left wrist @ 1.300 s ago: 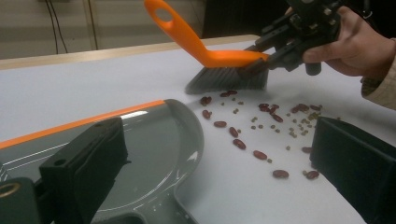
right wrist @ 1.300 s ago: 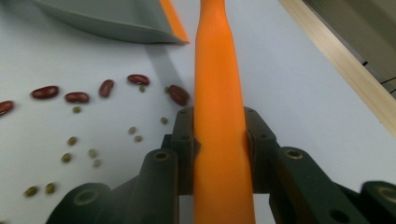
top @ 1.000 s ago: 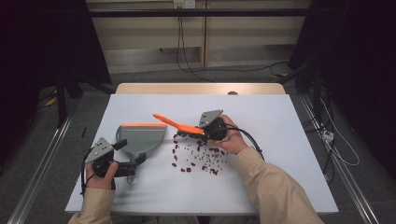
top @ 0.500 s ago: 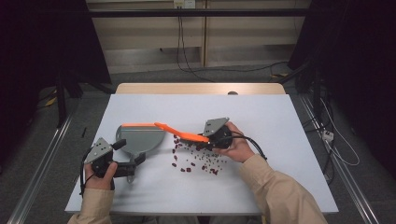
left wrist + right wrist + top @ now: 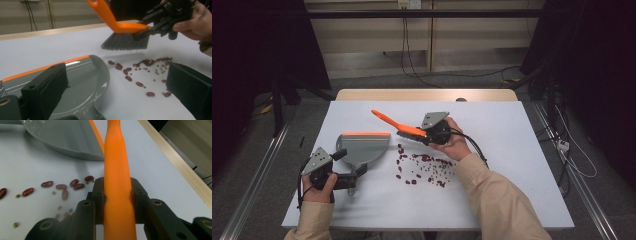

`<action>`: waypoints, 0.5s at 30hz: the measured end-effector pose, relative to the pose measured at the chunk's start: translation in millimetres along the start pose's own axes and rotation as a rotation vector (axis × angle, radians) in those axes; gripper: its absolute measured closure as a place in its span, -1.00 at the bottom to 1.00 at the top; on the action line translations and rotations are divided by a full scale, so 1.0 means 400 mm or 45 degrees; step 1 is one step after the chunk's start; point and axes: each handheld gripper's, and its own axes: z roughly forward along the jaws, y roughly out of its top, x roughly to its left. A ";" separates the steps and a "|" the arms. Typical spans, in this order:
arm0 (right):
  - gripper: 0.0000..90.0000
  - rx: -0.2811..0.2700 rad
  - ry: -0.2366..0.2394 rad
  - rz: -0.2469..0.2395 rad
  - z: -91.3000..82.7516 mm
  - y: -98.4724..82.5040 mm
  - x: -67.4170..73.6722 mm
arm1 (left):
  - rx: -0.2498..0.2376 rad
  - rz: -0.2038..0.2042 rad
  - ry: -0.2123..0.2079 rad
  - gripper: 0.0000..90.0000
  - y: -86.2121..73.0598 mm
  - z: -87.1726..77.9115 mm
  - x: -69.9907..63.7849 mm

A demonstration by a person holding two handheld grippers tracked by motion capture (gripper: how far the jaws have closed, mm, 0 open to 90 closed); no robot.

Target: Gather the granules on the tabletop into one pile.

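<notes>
Lifted since half a second ago, the brush point(image 5: 398, 126) now hangs clear of the table, its orange handle pointing toward 10 o'clock. Right gripper point(image 5: 428, 136) is clamped on that handle — bristles above the scattered beans point(image 5: 424, 167). Left gripper point(image 5: 343, 172), at 8 o'clock on the white table point(image 5: 512, 160), grips the handle of the grey dustpan point(image 5: 362, 147) — lying flat at 9 o'clock of the beans.
</notes>
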 end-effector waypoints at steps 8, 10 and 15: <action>0.58 0.048 0.066 -0.018 0.070 0.010 0.008 | 0.004 -0.015 0.009 -0.92 -0.005 -0.005 0.012; 0.58 0.063 0.086 -0.039 0.067 0.011 0.016 | 0.009 -0.012 0.008 -0.92 -0.006 -0.005 0.013; 0.58 0.078 0.144 -0.078 0.043 0.007 0.035 | 0.009 -0.012 0.001 -0.92 -0.006 -0.002 0.008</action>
